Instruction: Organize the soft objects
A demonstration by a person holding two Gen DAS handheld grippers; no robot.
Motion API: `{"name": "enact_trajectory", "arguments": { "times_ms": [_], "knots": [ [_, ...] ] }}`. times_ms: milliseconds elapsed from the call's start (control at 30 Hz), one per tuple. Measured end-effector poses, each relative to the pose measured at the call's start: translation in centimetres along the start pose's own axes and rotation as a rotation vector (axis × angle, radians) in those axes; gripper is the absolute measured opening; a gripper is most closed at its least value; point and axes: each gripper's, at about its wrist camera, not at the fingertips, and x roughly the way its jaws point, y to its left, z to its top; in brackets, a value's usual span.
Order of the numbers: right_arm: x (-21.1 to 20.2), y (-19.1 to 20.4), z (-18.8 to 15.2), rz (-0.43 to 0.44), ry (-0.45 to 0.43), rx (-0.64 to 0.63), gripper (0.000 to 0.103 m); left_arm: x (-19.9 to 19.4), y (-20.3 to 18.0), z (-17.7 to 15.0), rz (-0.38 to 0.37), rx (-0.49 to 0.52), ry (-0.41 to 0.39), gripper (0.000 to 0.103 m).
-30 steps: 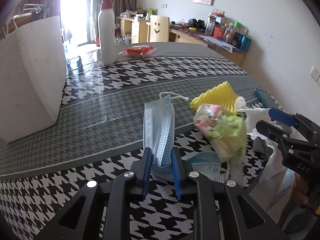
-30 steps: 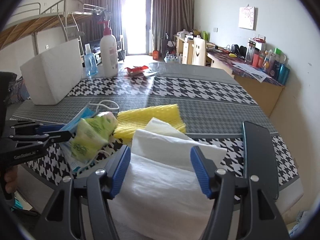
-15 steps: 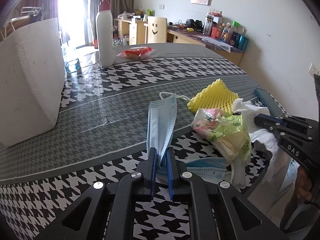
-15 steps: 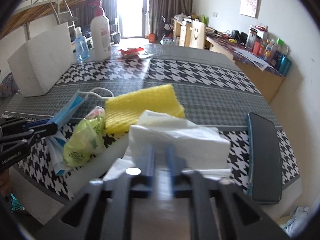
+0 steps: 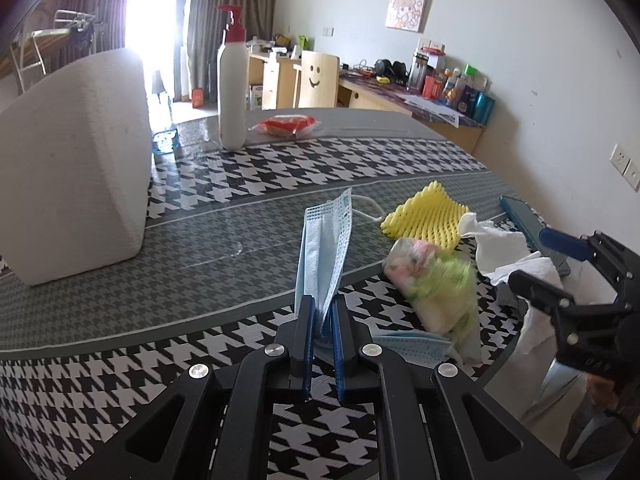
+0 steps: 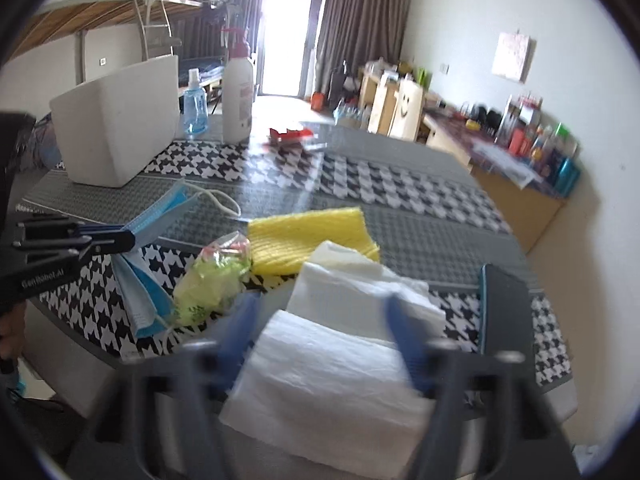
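My left gripper [image 5: 322, 312] is shut on a blue face mask [image 5: 324, 248] and holds it upright above the houndstooth table; it shows from the side in the right wrist view [image 6: 160, 216]. A second blue mask [image 6: 140, 300] lies at the table's front edge. A green-yellow plastic packet [image 6: 212, 284] and a yellow foam net [image 6: 308, 236] lie beside it. My right gripper [image 6: 324, 340] is open, blurred, its fingers either side of a white tissue stack [image 6: 336, 364] at the table edge.
A white storage bin [image 5: 76, 168] stands at the left. A pump bottle [image 5: 233, 92], a blue spray bottle [image 6: 195, 104] and a red packet [image 5: 286, 125] stand at the far side. A dark phone [image 6: 506, 312] lies at the right edge.
My left gripper closed on the mask and lifted it upright. My right gripper closed on the tissue half a second ago and has opened again.
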Motion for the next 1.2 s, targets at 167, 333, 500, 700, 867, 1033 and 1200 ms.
{"name": "enact_trajectory", "arguments": {
  "times_ms": [167,333,500,700,867,1033,1200],
  "knots": [
    [0.3,1.0,-0.4,-0.074,0.033,-0.035,0.076,-1.1,0.8,-0.5,-0.009,-0.008,-0.017,0.009],
    [0.9,2.4,-1.2,-0.159,0.084,-0.093,0.074,-1.5,1.2,-0.9,-0.021,-0.013,-0.022,0.009],
    [1.7,2.7,-1.8,-0.174,0.156,-0.095,0.03,-2.0,1.5,-1.3,-0.028,-0.02,-0.03,0.009],
    [-0.1,1.6,-0.9,-0.151,0.121,-0.022,0.008,-2.2,1.5,-1.5,-0.03,-0.018,-0.032,0.009],
    [-2.1,0.8,0.2,-0.131,0.06,0.031,0.007,-2.8,1.3,-1.6,-0.031,-0.013,-0.048,0.009],
    [-2.8,0.5,0.9,-0.147,0.021,0.066,0.002,-4.6,1.6,-1.8,-0.022,-0.007,-0.09,0.008],
    [-4.1,0.9,1.6,-0.158,-0.031,0.065,0.002,-6.0,1.8,-1.3,0.0,-0.001,-0.124,0.009]
  ]
}}
